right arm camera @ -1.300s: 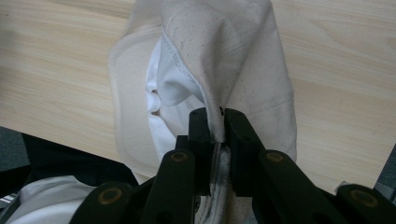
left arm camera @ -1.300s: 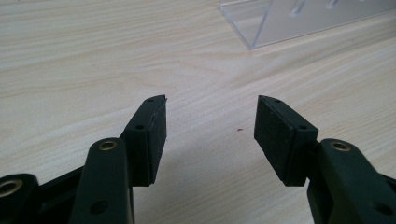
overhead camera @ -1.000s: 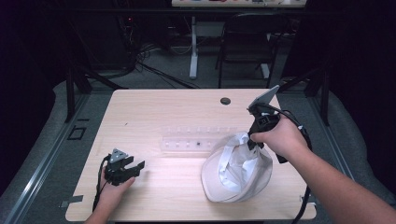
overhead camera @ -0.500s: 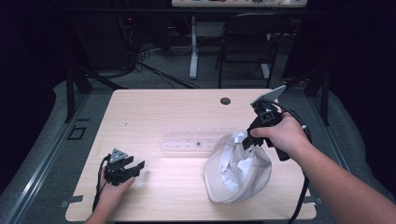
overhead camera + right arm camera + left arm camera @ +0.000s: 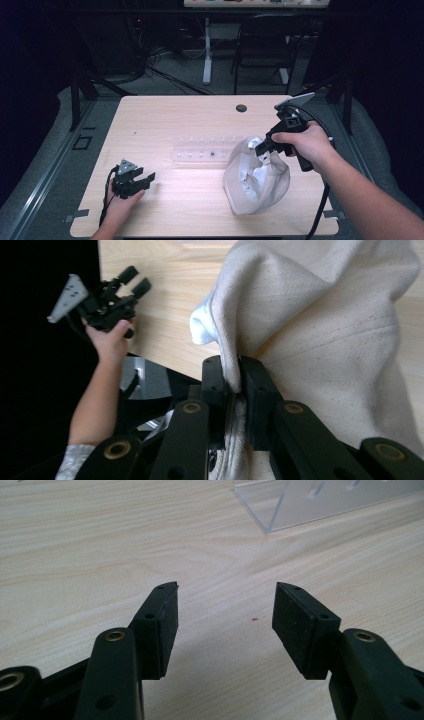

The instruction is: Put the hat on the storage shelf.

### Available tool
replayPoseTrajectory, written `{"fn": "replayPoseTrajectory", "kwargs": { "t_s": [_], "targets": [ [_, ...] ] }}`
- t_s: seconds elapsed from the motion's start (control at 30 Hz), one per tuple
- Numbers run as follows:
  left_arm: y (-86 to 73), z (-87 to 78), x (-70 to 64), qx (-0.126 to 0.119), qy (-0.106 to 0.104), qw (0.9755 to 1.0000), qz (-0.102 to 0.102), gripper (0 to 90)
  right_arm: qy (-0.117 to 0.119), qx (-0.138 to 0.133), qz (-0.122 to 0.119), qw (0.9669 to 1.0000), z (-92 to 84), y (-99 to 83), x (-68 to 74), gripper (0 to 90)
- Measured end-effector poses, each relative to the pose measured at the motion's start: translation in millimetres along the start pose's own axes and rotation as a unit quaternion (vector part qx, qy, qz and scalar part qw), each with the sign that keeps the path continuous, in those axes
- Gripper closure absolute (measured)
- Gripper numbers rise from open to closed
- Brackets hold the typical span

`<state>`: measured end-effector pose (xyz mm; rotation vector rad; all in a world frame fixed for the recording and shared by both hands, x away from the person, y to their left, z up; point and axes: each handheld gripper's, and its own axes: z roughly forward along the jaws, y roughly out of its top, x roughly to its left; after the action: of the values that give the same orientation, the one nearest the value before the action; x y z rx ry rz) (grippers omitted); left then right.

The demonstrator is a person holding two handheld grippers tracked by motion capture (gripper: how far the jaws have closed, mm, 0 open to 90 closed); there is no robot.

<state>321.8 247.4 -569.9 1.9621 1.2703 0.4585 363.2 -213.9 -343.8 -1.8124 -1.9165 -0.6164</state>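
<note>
Cream-white woven cloth bag (image 5: 256, 177) was seen near the right front of the pale wooden table (image 5: 190, 117), its lower part resting on the tabletop while its upper edge was drawn up and pinched. The right gripper (image 5: 263, 148) was clenched on that edge: in the right gripper view a fold of the fabric (image 5: 320, 340) was pressed tight between the two black jaws, with the rest of the cloth hanging away to the right. The right hand (image 5: 305, 145) was wrapped around the gripper's body above the bag, and a grey three-cornered plate was carried on top.

The left gripper (image 5: 142, 180) was held low at the left front of the table, well apart from the bag, in the left hand (image 5: 120, 200). Its jaws were spread wide with nothing between them, and bare wood was shown in the gap in the left gripper view (image 5: 225, 625).

A clear plastic rack with a row of holes (image 5: 207, 150) was lying near the middle of the table, just beside the bag's left side; whether the two were touching could not be told. A small dark round cap (image 5: 241, 108) was set into the tabletop near the far edge.
</note>
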Motion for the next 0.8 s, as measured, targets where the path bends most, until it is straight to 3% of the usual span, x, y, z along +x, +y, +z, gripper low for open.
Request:
{"fn": "replayPoseTrajectory", "kwargs": {
  "t_s": [0.23, 0.37, 0.8],
  "targets": [
    [-0.1, 0.6, -0.8, -0.005, 0.002, 1.0000, -0.002, 44.5, 0.053, -0.012, 0.006, 0.9985, -4.7, 0.4, -1.1, 82.1],
    [-0.2, 0.5, -0.3, -0.003, 0.002, 1.0000, 0.000, 44.5, 0.105, -0.023, 0.006, 0.9942, -8.0, 0.8, -5.0, 82.1],
    [-0.2, 1.4, -1.6, -0.005, 0.005, 1.0000, 0.005, 44.2, 0.160, -0.060, 0.002, 0.9853, -23.2, 11.3, -1.7, 82.1]
  ]
}}
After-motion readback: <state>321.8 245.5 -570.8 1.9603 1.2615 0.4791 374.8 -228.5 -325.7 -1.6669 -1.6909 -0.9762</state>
